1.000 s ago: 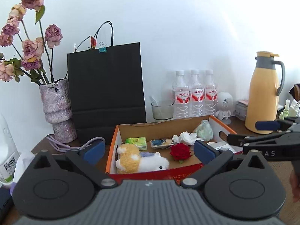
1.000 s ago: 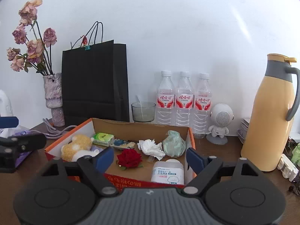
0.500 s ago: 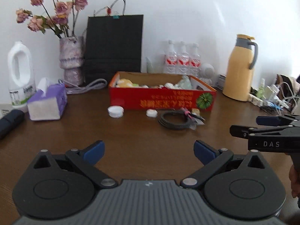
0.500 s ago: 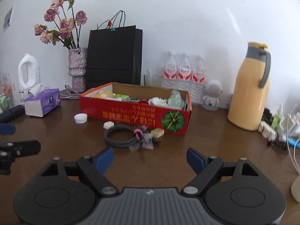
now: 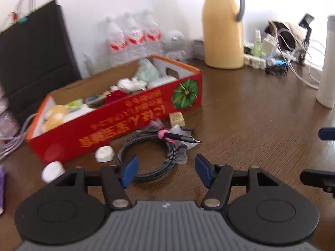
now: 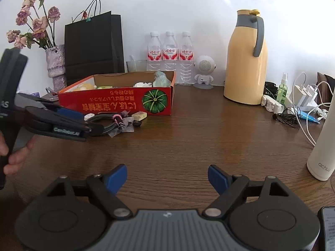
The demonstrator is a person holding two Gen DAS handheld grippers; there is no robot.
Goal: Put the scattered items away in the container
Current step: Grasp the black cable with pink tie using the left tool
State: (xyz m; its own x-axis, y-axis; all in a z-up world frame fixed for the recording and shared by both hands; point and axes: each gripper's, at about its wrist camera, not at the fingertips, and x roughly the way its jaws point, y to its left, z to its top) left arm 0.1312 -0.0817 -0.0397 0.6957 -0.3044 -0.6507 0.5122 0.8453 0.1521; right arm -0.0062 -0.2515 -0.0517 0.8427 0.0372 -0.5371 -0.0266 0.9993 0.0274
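A red cardboard box (image 5: 117, 115) (image 6: 117, 102) holds a plush toy, a red rose, tissues and small packets. In front of it lie a coiled black cable (image 5: 150, 154) (image 6: 106, 121) with a pink tie, a crumpled clear wrapper (image 5: 181, 140), a tan block (image 5: 177, 118) (image 6: 140, 115) and two white caps (image 5: 104, 153) (image 5: 52, 168). My left gripper (image 5: 166, 171) (image 6: 90, 123) hovers over the near side of the coil. Its jaws are closing and the pads press on nothing. My right gripper (image 6: 167, 177) (image 5: 322, 156) stands open over bare table.
A yellow thermos jug (image 6: 245, 69), water bottles (image 6: 170, 52), a small white speaker figure (image 6: 204, 71), a black paper bag (image 6: 94, 46) and a flower vase (image 6: 55, 67) line the wall. A white tumbler (image 6: 322, 142), chargers with cables (image 6: 303, 102) and a phone (image 6: 327, 228) are at the right.
My left gripper has dropped and tilted toward the coiled cable, rolling so the box looks slanted, and its jaws have narrowed. The right gripper has shifted a little and stays open.
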